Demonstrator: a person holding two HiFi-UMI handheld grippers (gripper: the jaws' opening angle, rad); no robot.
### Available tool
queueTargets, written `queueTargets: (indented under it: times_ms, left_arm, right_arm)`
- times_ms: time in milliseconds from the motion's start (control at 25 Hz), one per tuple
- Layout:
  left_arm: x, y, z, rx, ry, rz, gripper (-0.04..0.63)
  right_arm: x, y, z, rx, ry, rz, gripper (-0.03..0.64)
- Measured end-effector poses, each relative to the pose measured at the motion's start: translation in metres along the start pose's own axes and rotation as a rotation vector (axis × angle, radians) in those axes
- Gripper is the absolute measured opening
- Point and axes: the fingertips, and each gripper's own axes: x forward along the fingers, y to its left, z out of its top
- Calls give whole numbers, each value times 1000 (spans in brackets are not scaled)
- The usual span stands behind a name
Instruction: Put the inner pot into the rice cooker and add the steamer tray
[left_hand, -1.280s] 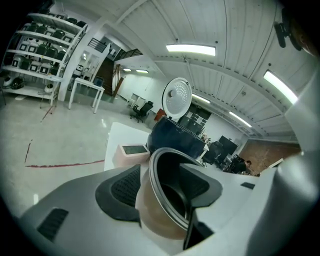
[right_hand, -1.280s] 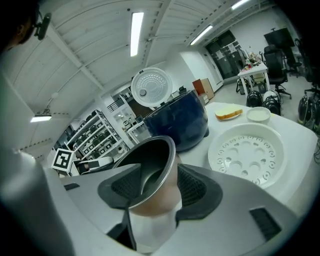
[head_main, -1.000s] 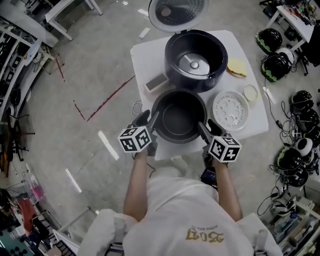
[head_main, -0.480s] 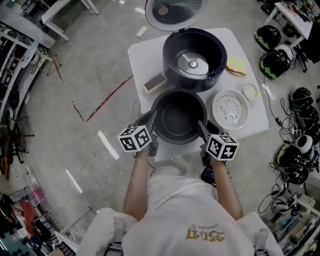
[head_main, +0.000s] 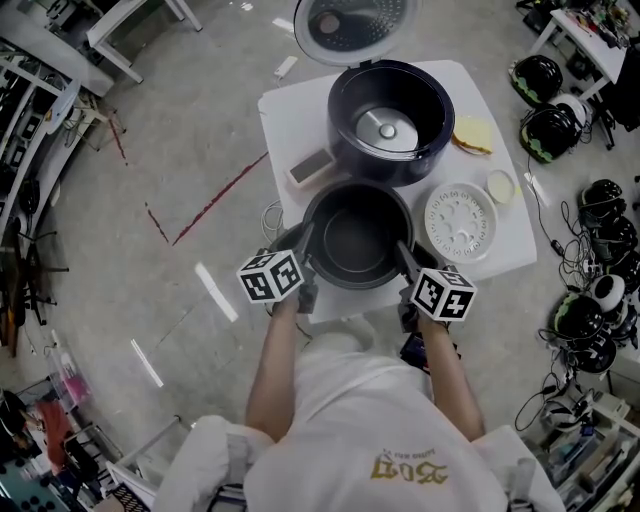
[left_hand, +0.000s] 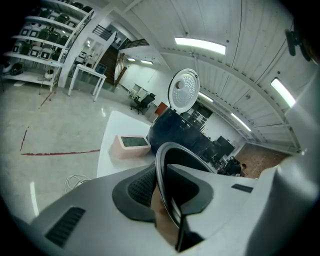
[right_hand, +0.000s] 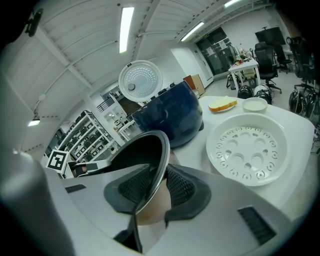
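The dark inner pot (head_main: 357, 235) stands on the white table (head_main: 290, 110), in front of the open navy rice cooker (head_main: 390, 120). To the pot's right lies the white perforated steamer tray (head_main: 461, 221). My left gripper (head_main: 303, 245) is at the pot's left rim. In the left gripper view the rim (left_hand: 172, 155) runs between its pads, which press on it while the left gripper (left_hand: 162, 195) still closes. My right gripper (head_main: 403, 255) is at the right rim. Its jaws are closing around the pot (right_hand: 140, 150), pads close but not clamped at the right gripper (right_hand: 155, 192). The steamer tray (right_hand: 247, 150) lies beyond.
A small pink box (head_main: 312, 166) sits left of the cooker, whose lid (head_main: 355, 22) stands raised at the back. A yellow sponge-like piece (head_main: 474, 135) and a small white dish (head_main: 500, 186) lie at the table's right. Helmets and cables crowd the floor at right.
Both grippers' jaws have narrowed from wide open onto the pot's rim, left and right. The hands and the pot have stayed in place.
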Motion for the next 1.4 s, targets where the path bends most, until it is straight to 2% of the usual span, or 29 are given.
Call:
queueTargets:
  times_ms: [280,480,760,1400]
  left_arm:
    - [-7,-2,0,-19,-22,3,80]
    - [-18,-10,12,1,-57,0,80]
    - [-44,-18,33,2,-135,-5,80]
    - [-104,-47,89,-3,-290,-51,78]
  right_arm:
    - [-6,5,2,-2,-2,27,114]
    - [-11,14,12,-4,-23,48,109]
    - [-22,39,28,-12,-64,132,108]
    - [-60,104,80,-72,-193,232,100]
